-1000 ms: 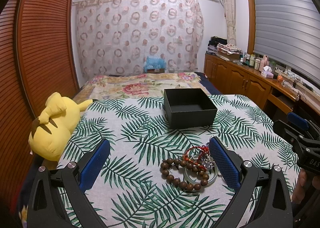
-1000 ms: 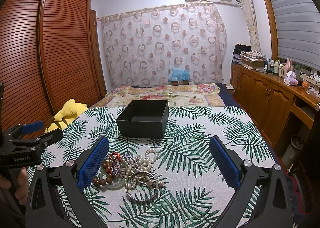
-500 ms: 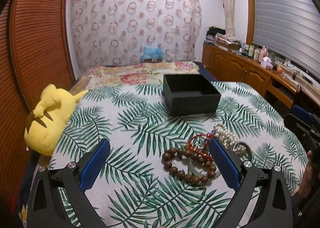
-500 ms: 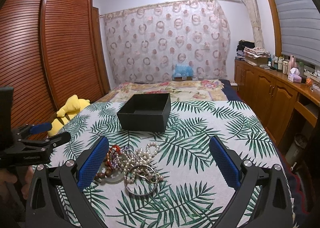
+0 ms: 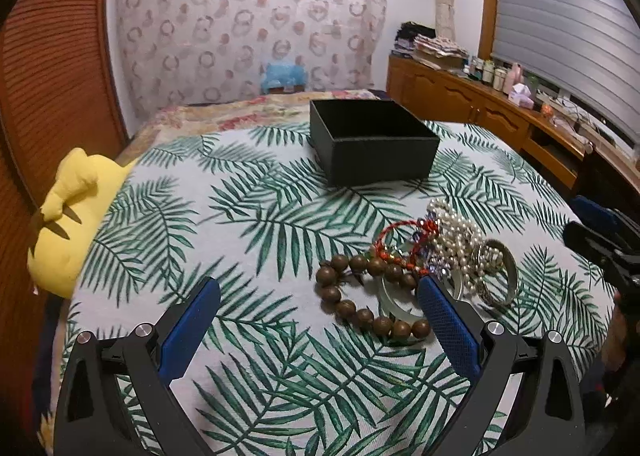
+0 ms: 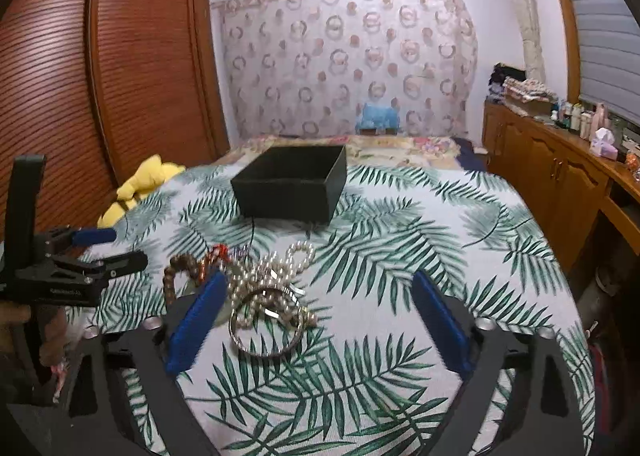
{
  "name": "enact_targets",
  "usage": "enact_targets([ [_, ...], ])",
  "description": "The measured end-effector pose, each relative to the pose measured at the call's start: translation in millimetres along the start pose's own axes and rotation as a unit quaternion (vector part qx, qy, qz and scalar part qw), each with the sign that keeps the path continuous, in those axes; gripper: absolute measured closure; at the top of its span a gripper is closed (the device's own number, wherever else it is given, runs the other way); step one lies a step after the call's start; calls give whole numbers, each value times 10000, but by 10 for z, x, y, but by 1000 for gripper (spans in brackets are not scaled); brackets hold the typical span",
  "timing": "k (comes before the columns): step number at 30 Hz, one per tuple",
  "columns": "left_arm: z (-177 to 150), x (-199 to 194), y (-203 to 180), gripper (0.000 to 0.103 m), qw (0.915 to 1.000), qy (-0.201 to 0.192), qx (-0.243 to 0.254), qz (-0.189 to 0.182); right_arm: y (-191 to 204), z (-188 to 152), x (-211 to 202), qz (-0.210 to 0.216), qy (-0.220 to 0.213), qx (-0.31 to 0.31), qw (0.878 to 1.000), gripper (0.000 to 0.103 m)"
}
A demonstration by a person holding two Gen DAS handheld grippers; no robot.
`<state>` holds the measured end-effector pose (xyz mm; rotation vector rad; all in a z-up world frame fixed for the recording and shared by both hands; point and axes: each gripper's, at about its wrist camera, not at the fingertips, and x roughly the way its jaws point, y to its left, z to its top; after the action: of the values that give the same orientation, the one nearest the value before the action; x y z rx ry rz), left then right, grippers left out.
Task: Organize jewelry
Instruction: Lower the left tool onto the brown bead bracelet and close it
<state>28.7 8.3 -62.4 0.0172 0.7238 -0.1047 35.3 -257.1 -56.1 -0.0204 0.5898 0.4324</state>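
A heap of jewelry (image 5: 432, 268) on the leaf-print cloth (image 5: 248, 224), in front of the black box (image 5: 372, 144), a little apart from it. In the heap: brown wooden beads (image 5: 360, 308), a red string bracelet (image 5: 396, 240), white pearls (image 6: 276, 268) and a silver bangle (image 6: 266, 322). Left gripper (image 5: 320, 316) wide open, nothing held, brown beads between the blue pads. Right gripper (image 6: 316, 312) open too, jaws just closing a bit, bangle and pearls between them, not pinched. Yellow plush toy (image 5: 68, 212) far left of the box.
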Motion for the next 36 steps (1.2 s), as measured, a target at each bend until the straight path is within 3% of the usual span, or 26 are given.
enact_targets([
  [6,-66,105,-22,10,9993,194,83,-298,-11,-84,218,124,525,-99,9985,48],
  [8,-76,143,-35,25,9987,285,98,-401,-5,-101,269,168,644,-135,9977,54],
  [13,-53,252,-36,43,9970,457,6,-632,-2,-147,382,288,930,-180,9951,68],
  [18,-1,376,-25,51,9965,542,6,-636,20,-151,443,372,1049,-223,9935,84],
  [20,14,434,-28,64,9965,601,26,-586,27,-142,470,376,1068,-257,9932,86],
  [27,14,535,-18,72,9967,674,78,-447,37,-84,561,369,1124,-361,9923,89],
  [31,26,542,14,87,9969,656,84,-417,31,-86,582,401,1122,-400,9921,95],
  [36,42,484,46,89,9974,515,52,-492,15,-65,539,430,1028,-412,9929,99],
])
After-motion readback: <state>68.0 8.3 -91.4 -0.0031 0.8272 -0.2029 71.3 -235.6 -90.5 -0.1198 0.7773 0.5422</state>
